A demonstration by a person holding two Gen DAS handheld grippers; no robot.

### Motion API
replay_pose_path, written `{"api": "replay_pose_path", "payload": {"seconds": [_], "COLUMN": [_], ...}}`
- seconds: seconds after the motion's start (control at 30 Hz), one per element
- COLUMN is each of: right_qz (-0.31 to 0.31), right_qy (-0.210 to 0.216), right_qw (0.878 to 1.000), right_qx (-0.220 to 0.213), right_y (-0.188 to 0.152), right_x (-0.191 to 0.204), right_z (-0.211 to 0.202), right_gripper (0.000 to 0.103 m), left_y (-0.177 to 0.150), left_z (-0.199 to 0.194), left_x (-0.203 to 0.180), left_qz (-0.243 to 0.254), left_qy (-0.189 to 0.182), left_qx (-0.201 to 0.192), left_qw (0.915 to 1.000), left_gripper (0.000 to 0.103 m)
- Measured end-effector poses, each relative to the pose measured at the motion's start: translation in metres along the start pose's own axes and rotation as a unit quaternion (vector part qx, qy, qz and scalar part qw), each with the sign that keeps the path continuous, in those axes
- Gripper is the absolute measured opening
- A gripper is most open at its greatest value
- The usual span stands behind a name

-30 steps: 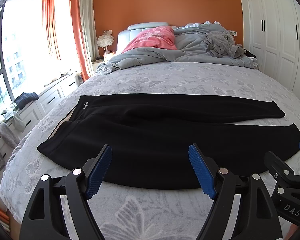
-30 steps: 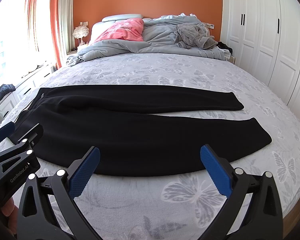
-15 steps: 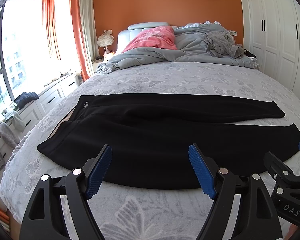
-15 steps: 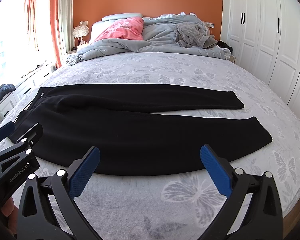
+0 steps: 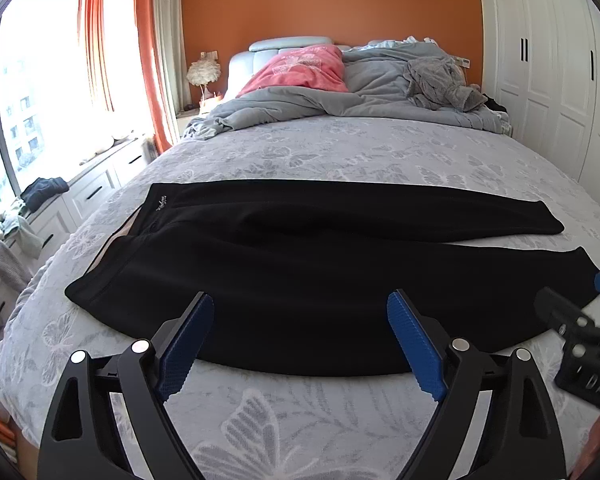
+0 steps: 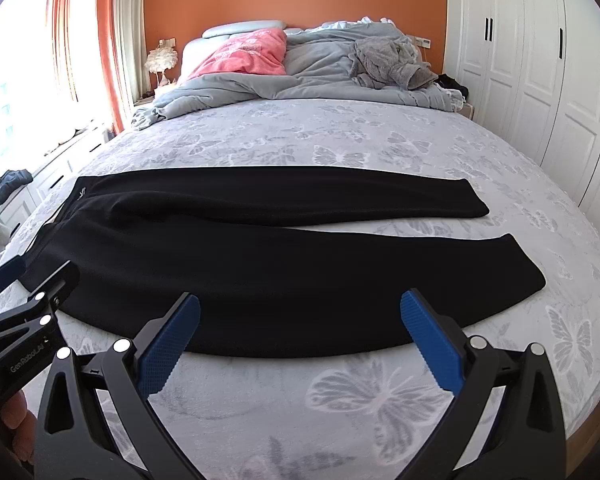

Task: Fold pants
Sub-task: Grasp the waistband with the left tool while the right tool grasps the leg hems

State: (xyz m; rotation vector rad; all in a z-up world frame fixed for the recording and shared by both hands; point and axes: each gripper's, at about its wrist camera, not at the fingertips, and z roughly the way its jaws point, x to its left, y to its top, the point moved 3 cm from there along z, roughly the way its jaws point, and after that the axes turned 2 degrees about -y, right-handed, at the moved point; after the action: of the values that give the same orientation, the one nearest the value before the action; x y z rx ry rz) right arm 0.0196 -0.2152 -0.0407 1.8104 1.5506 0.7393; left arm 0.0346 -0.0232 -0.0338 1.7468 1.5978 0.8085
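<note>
Black pants [image 5: 300,264] lie flat across the bed [image 5: 340,152]; left tongs [image 5: 300,336] spreading wider, right tongs [image 6: 300,332] gaping, both empty.

Left gripper [image 5: 300,336] jaws opening, nothing between. Right gripper [image 6: 300,336] spread wide, empty. Both tilted downward.

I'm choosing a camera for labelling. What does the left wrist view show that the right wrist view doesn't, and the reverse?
Only the left wrist view: the window with buildings outside. Only the right wrist view: a fingertip at the lower left corner. Both: the black pants spread flat on the bed, the pink pillow, and each gripper, left gripper opening, right gripper open, neither holding anything.
</note>
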Motion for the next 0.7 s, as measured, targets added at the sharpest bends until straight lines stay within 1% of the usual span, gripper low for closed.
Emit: {"api": "replay_pose_path", "payload": {"seconds": [0.07,0.1,0.17,0.2,0.27,0.3,0.33,0.37,0.43,0.47,0.57,0.63,0.7], "right_qz": [0.002,-0.001,-0.006,0.003,0.028,0.045,0.061,0.08,0.105,0.119,0.14,0.142,0.14], "right_qy": [0.02,0.024,0.013,0.002,-0.012,-0.017,-0.021,-0.022,-0.018,-0.019,-0.014,-0.017,-0.019], "right_qw": [1.0,1.0,1.0,0.999,0.997,0.996,0.994,0.992,0.989,0.988,0.986,0.985,0.984], "right_qx": [0.004,0.008,0.025,0.035,0.065,0.078,0.087,0.093,0.1,0.096,0.092,0.1,0.109], "right_y": [0.021,0.041,0.063,0.073,0.087,0.092,0.098,0.103,0.111,0.114,0.127,0.132,0.135], "right_x": [-0.024,-0.045,-0.08,-0.108,-0.155,-0.176,-0.196,-0.218,-0.245,-0.258,-0.28,-0.289,-0.291], "right_z": [0.003,0.012,0.03,0.046,0.081,0.098,0.116,0.137,0.171,0.187,0.231,0.263,0.291], "right_gripper": [0.098,0.098,0.098,0.098,0.098,0.098,0.098,0.098,0.098,0.098,0.098,0.098,0.098], "left_y": [0.011,0.019,0.041,0.053,0.079,0.088,0.099,0.107,0.122,0.128,0.142,0.149,0.152], "left_z": [0.004,0.008,0.021,0.031,0.058,0.073,0.093,0.112,0.152,0.172,0.227,0.261,0.291], "left_x": [0.009,0.016,0.039,0.053,0.087,0.103,0.121,0.138,0.172,0.189,0.235,0.259,0.278], "left_qz": [-0.003,-0.009,-0.037,-0.047,-0.061,-0.064,-0.067,-0.074,-0.09,-0.102,-0.134,-0.134,-0.135], "left_qy": [-0.027,-0.043,-0.088,-0.089,-0.057,-0.042,-0.018,0.003,0.029,0.043,0.088,0.117,0.129], "left_qx": [0.014,0.022,0.042,0.045,0.046,0.05,0.061,0.074,0.094,0.105,0.122,0.136,0.15], "left_qw": [0.9995,0.9988,0.9946,0.9939,0.9954,0.9958,0.9957,0.9945,0.9911,0.9882,0.9794,0.9747,0.971], "left_gripper": [0.087,0.087,0.087,0.087,0.087,0.087,0.087,0.087,0.087,0.087,0.087,0.087,0.087]}}
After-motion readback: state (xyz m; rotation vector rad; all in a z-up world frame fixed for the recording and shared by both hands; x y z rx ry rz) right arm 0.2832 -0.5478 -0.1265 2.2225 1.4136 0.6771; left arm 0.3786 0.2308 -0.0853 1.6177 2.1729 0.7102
